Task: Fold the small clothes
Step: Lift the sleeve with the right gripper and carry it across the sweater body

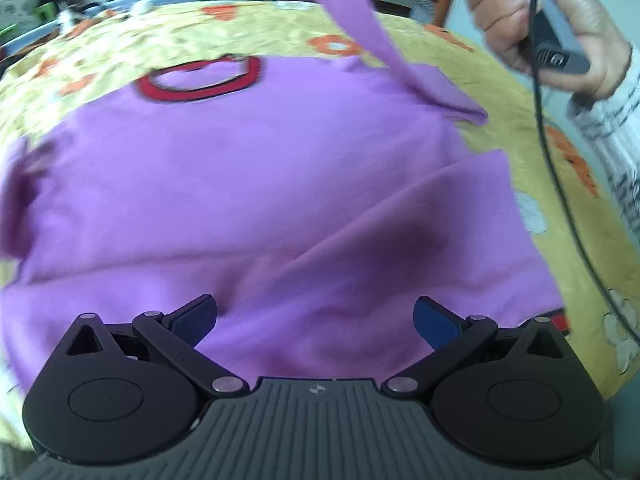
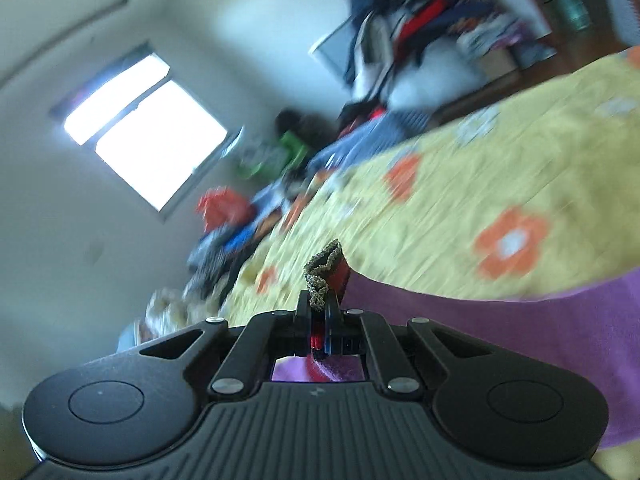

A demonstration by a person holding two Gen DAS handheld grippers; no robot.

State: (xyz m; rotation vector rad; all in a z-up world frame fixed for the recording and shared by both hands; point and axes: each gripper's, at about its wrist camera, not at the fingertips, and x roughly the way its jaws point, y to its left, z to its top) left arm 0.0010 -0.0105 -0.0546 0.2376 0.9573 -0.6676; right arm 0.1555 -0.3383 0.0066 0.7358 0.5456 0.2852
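Purple shirt (image 1: 240, 184): flat mid-bed (image 1: 520, 92), right sleeve (image 1: 360, 28) lifted, fold barely begun | left gripper (image 1: 316, 320): spread, empty | right gripper (image 2: 318, 312): clenched on the sleeve's cuff (image 2: 328, 268)

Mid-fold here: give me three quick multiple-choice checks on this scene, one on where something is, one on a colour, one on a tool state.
1. Where does the purple shirt lie?
A. on the yellow flowered bedspread
B. on a bare wooden floor
C. over a chair back

2. What colour is the shirt's collar trim?
A. white
B. red with dark edging
C. green

3. How does the left tool stand?
A. shut on the shirt
B. shut on nothing
C. open above the shirt

Answers: 1 A, the bedspread shows around the shirt. 2 B, the neck ring is red. 3 C, its fingers are spread wide with fabric visible between them.
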